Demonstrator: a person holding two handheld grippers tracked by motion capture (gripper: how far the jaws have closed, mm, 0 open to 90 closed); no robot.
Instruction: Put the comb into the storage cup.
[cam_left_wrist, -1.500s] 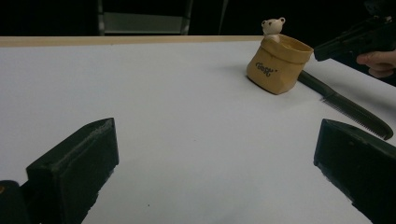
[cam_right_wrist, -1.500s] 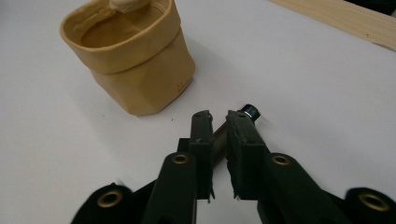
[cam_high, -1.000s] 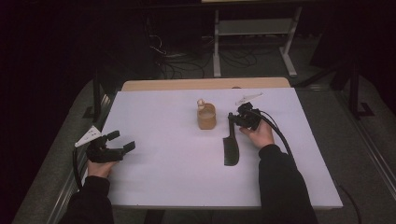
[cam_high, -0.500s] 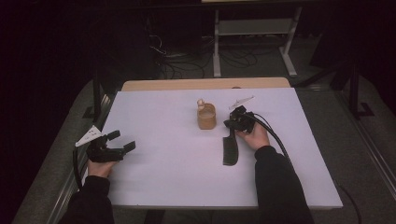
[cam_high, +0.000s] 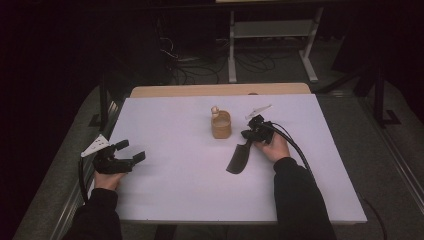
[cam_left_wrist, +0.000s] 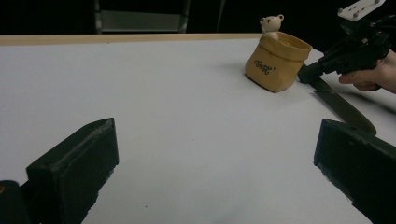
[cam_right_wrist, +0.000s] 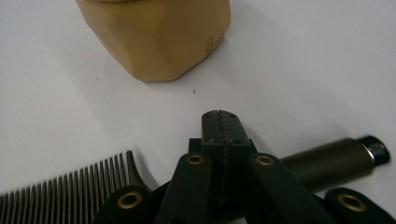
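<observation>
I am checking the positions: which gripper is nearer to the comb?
Right. The right gripper is shut on the comb handle; the left gripper sits open far across the table.

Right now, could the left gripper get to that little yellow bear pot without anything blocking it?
Probably yes. The left gripper has open jaws and bare white table between it and the pot. The comb and the right gripper sit on the pot's far side.
</observation>
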